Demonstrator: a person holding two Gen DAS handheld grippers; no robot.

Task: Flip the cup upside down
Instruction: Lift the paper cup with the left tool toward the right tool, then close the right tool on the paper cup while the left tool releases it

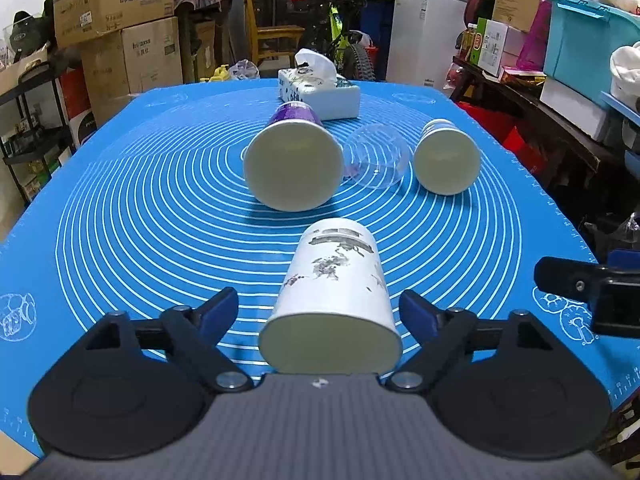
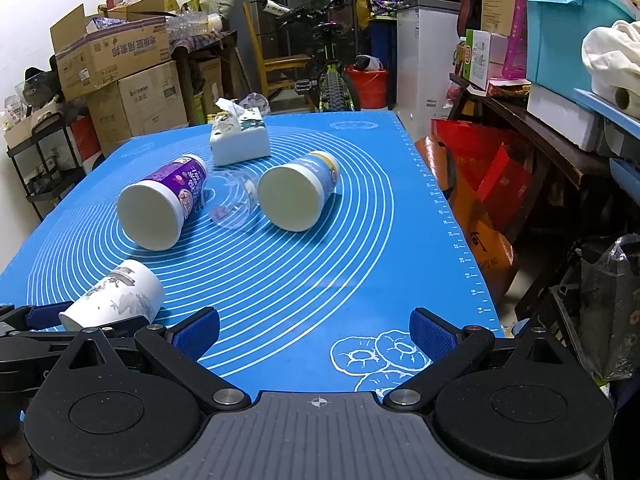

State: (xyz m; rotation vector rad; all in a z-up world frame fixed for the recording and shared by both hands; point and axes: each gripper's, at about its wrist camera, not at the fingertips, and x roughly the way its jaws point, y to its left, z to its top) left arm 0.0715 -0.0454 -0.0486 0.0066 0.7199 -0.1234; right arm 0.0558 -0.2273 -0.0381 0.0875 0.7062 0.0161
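Left gripper [image 1: 320,312]: your fingers are spread wide, one on each side of the white cup with grey print [image 1: 334,300]. A gap shows on both sides, so nothing is held yet.

Right gripper [image 2: 316,334]: it is also wide open and empty, low over the blue mat [image 2: 360,240], well apart from any cup.

Cup position: the white cup lies on its side on the mat, with its wide end toward your left wrist camera and its body pointing away.

Other things: a purple cup [image 1: 294,160], a clear plastic cup [image 1: 376,158] and a small striped cup [image 1: 447,160] lie on their sides further back, in front of a tissue box [image 1: 320,94].

Risk, rolling: the cup is round and light, I think. If one finger arrives first, it may roll sideways out of your grip.

Risk, crushing: it looks like thin paper; if you close hard near the open rim, the wall may bend.

Risk, neighbours: when you turn the cup over, a wide swing could hit the purple cup behind it.

Writing: the grey print on the cup is too blurred to read. One carton [image 1: 132,58] at the back shows letters like "Invaxss", but I am not sure. The right edge of the mat has ruler numbers.
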